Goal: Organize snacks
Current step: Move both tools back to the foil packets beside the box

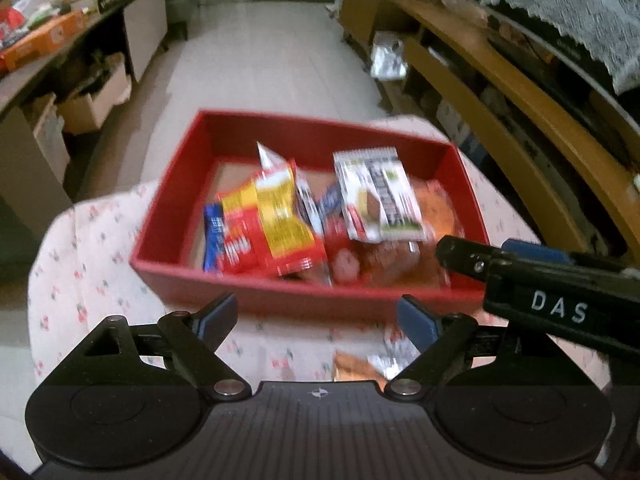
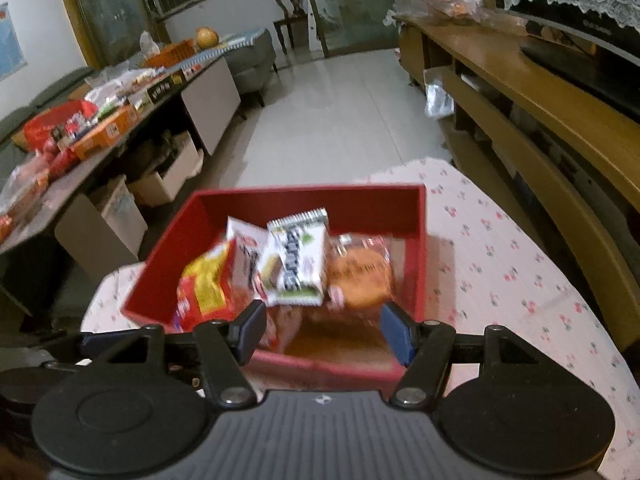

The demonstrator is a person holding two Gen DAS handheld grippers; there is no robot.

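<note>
A red box [image 1: 160, 216] [image 2: 160, 264] sits on a table with a floral cloth and holds several snack packets. On top lies a white and green packet [image 1: 376, 196] [image 2: 298, 260], beside a yellow and red packet [image 1: 280, 220] [image 2: 204, 284] and an orange pastry packet [image 1: 436, 208] [image 2: 362, 276]. My left gripper [image 1: 318, 320] is open and empty, just short of the box's near wall. My right gripper [image 2: 322, 332] is open and empty over the box's near edge; it enters the left wrist view from the right [image 1: 532, 280]. A loose snack [image 1: 360, 364] lies on the cloth between the left fingers.
The floral cloth [image 1: 88, 280] [image 2: 520, 280] covers the table. A wooden cabinet [image 1: 520, 112] [image 2: 540, 92] runs along the right. A long cluttered table [image 1: 48, 40] [image 2: 80, 128] stands at the left, with cardboard boxes [image 2: 168, 176] beneath it. Tiled floor [image 2: 340, 112] lies beyond.
</note>
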